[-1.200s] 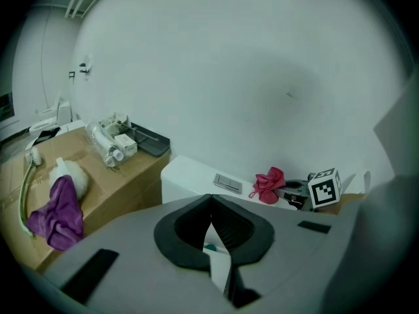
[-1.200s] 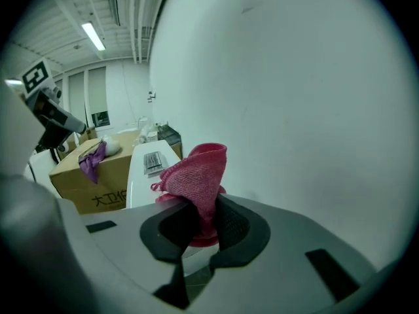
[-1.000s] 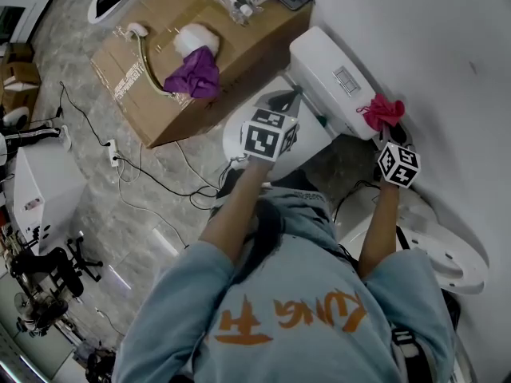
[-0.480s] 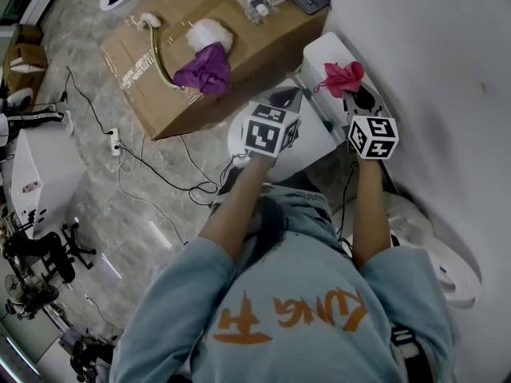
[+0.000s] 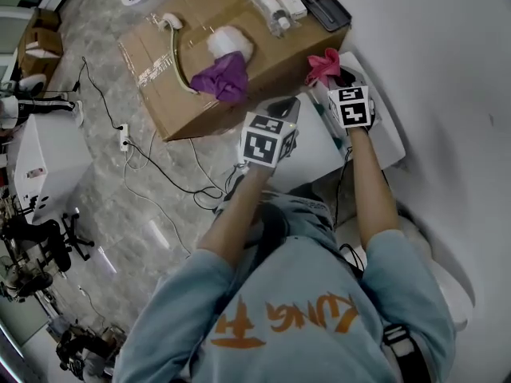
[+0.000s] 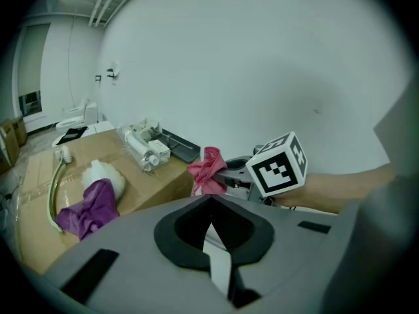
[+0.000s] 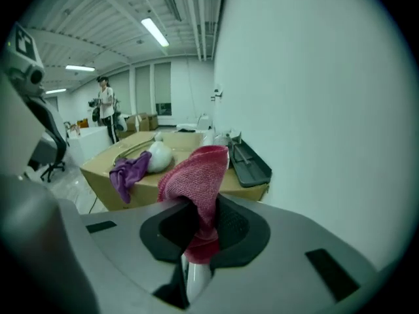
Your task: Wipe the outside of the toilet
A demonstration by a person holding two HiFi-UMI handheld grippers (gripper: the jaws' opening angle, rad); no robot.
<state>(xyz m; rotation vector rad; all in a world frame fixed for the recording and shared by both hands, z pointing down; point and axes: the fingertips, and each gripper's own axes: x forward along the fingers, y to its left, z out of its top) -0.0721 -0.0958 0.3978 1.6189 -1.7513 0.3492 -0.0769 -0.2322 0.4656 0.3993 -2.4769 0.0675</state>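
The white toilet (image 5: 318, 152) stands by the wall under both my hands, its tank top (image 5: 389, 144) to the right. My right gripper (image 5: 332, 76) is shut on a pink cloth (image 5: 322, 64) that bunches up out of its jaws (image 7: 196, 172). It hovers at the tank's far end, beside the cardboard box. The left gripper view also shows that cloth (image 6: 208, 170) and the right gripper (image 6: 226, 174). My left gripper (image 5: 285, 104) hangs over the toilet lid with its jaws shut and nothing between them (image 6: 209, 209).
A cardboard box (image 5: 172, 94) left of the toilet carries a purple cloth (image 5: 226, 76), a white wad (image 5: 230, 42), a hose, packaged parts and a black tray (image 5: 319, 0). Cables and a power strip (image 5: 123, 138) lie on the floor. A person (image 7: 105, 113) stands far off.
My right gripper has carried the pink cloth from the wall side of the tank across its top to the end nearest the box. The left gripper has hardly moved.
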